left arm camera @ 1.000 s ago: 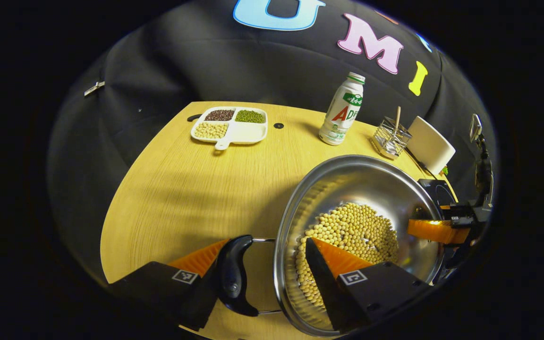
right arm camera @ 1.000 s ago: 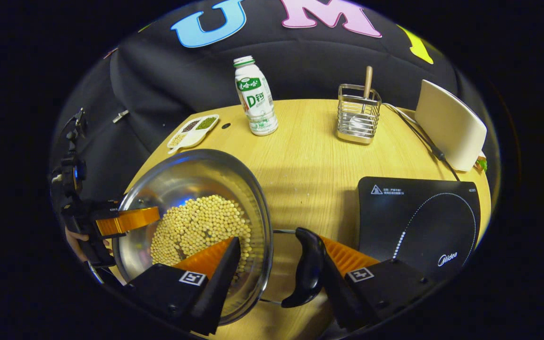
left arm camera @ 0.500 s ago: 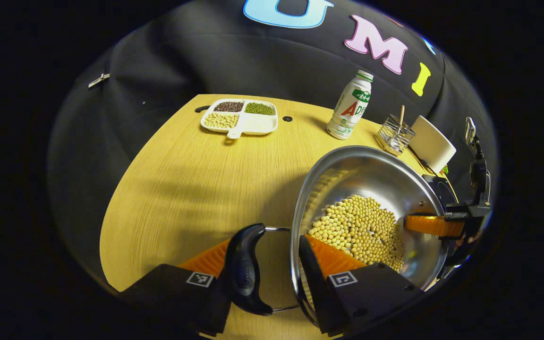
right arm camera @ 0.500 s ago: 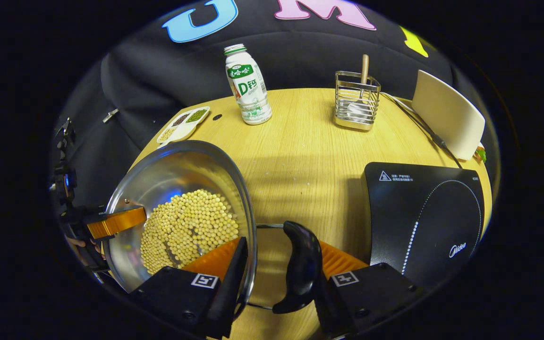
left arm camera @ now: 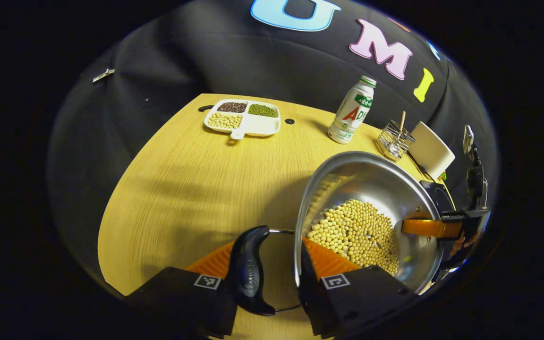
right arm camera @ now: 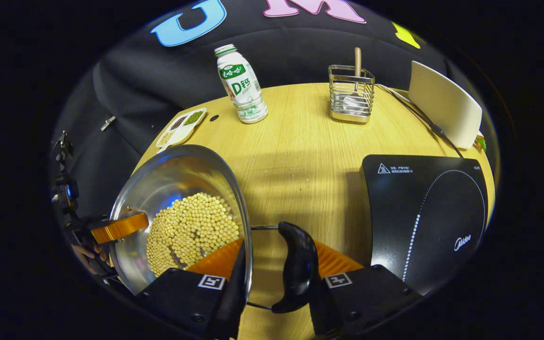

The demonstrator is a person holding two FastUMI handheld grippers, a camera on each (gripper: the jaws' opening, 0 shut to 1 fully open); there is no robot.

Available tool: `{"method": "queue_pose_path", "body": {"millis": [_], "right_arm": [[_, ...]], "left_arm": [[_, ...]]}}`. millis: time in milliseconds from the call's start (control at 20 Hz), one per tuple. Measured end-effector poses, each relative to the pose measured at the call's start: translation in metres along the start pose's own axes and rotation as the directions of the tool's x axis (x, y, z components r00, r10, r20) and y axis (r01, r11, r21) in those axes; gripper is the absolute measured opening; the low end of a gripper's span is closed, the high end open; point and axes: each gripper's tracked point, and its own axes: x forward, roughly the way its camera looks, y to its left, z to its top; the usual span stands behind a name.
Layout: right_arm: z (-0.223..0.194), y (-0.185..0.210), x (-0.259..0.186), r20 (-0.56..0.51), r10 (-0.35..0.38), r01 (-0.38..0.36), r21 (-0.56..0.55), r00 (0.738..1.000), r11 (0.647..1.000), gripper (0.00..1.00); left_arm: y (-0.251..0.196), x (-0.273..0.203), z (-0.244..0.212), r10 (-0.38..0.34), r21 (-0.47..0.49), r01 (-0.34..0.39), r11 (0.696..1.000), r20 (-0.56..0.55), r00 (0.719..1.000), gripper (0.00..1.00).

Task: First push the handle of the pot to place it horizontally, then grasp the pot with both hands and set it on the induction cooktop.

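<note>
Left tongs [left arm camera: 272, 278] at bottom centre, pinching pot [left arm camera: 371, 179] rim and handle [left arm camera: 249, 274] together. Right tongs [right arm camera: 276, 278] at bottom centre, pinching the opposite rim and handle [right arm camera: 298, 267] alike. Pot lower left in right gripper view, cooktop [right arm camera: 423, 212] at right, on table [right arm camera: 300, 156].

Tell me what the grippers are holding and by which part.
Both hold the pot: each gripper's fingers clamp rim and side handle, one inside, one outside, on opposite sides.
</note>
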Motion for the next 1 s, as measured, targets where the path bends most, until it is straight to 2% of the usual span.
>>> {"method": "queue_pose_path", "body": {"millis": [200,400,450,500,550,600,1000], "right_arm": [[0.003,-0.003,-0.014,0.019,-0.011,0.012,-0.023,1.000,1.000,0.60],[0.011,-0.001,-0.034,0.036,-0.005,0.006,-0.016,0.999,1.000,0.61],[0.012,-0.001,-0.040,0.037,-0.004,0.005,-0.015,0.999,1.000,0.56],[0.015,-0.002,-0.048,0.039,-0.007,0.007,-0.010,0.999,1.000,0.61],[0.016,-0.003,-0.056,0.038,-0.011,0.012,-0.007,0.999,1.000,0.56],[0.019,-0.005,-0.065,0.045,-0.015,0.016,-0.010,0.999,1.000,0.61],[0.022,-0.039,-0.142,0.091,-0.033,0.034,-0.005,0.995,0.999,0.60]], "left_arm": [[-0.007,-0.006,-0.005,-0.011,-0.026,0.011,1.000,-0.005,1.000,0.61],[-0.015,-0.026,0.007,-0.005,-0.002,0.005,1.000,0.007,1.000,0.60],[-0.019,-0.032,0.010,-0.005,0.008,0.005,1.000,0.010,1.000,0.61],[-0.023,-0.038,0.014,-0.006,0.014,0.006,1.000,0.017,1.000,0.61],[-0.028,-0.044,0.017,-0.010,0.019,0.009,1.000,0.019,1.000,0.61],[-0.033,-0.050,0.018,-0.015,0.019,0.015,1.000,0.021,1.000,0.60],[-0.096,-0.096,0.013,-0.047,-0.001,0.047,0.999,0.019,0.999,0.61]]}}
